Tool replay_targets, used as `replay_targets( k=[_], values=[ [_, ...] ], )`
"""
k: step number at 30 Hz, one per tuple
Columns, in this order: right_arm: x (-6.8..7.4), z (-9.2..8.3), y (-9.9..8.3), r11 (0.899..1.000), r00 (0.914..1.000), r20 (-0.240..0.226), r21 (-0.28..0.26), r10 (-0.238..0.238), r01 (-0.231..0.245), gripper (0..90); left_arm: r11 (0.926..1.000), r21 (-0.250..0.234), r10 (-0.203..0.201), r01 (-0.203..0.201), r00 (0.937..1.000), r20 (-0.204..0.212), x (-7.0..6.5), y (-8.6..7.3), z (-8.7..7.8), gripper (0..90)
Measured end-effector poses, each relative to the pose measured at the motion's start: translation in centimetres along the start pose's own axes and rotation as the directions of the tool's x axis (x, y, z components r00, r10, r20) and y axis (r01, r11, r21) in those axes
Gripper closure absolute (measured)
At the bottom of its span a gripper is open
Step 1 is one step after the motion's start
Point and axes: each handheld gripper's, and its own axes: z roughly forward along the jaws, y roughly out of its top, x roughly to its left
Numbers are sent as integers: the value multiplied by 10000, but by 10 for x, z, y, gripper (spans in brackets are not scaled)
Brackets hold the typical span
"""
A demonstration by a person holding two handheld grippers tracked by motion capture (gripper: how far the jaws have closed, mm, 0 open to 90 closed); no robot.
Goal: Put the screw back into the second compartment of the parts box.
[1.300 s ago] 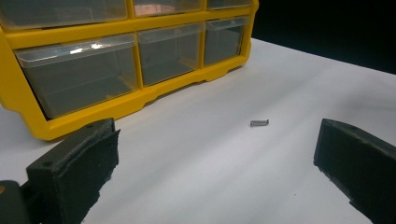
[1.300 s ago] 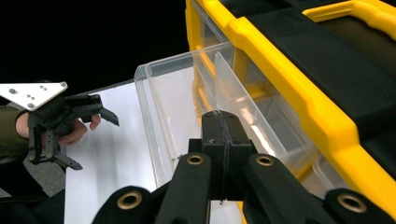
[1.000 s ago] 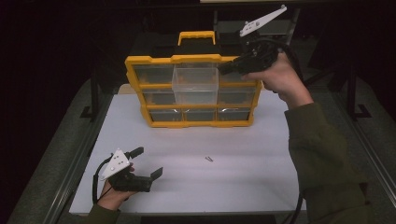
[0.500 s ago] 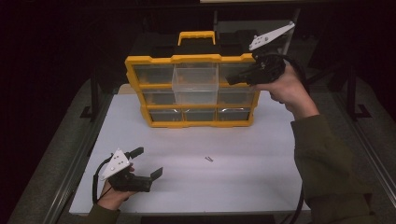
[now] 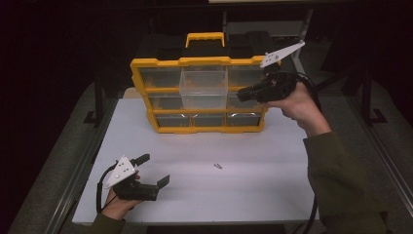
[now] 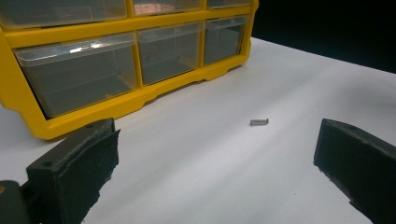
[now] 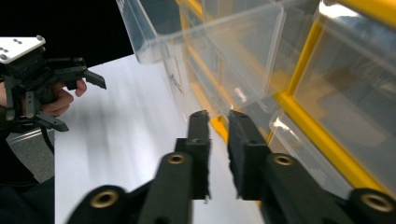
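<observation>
High view: yellow parts organizer (image 5: 146, 66) w/ clear drawers stands upright at far side of white table (image 5: 272, 195), black-and-yellow handle on top. Top-middle clear drawer (image 5: 203, 80) is pulled out toward the person, sticking fwd of the frame; other drawers sit flush. Right gripper (image 5: 242, 95) is held up at the organizer's right end, level w/ the middle row, tips pointing left at the cabinet front; grey three-cornered plate tilts up above it, cable trails back over the hand. Right gripper view: its jaws have just been opening, now a narrow gap apart, nothing between them, tips just short of the yellow divider under the pulled-out drawer (image 7: 210, 51). Whether the tips touch the frame, can't tell.

Left gripper (image 5: 156, 170) rests low at near-left corner of table, well apart from the organizer, jaws spread wide, holding nothing. Left gripper view: small metal screw (image 6: 258, 122) lies on bare table ahead btwn the two jaws but well beyond them, near the organizer's bottom row (image 6: 79, 79). Same screw in high view (image 5: 217, 166), mid-table, btwn left gripper and cabinet, touching neither.
</observation>
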Motion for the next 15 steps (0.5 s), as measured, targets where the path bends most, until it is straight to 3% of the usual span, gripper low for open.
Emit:
replay_targets(
  k=[8,12,15],
  values=[
    [-1,8,-15,9997,9997,-9,-25,250,-250,536,10000,4,-15,15,10000,12,0,0,0,0],
    [1,12,-21,9997,9998,69,112,195,-196,422,10000,44,4,-4,10000,29,-1,0,0,0],
    [6,18,-25,9996,9998,199,282,-98,93,327,10000,78,21,-21,10000,35,0,-1,0,0]
  ],
)
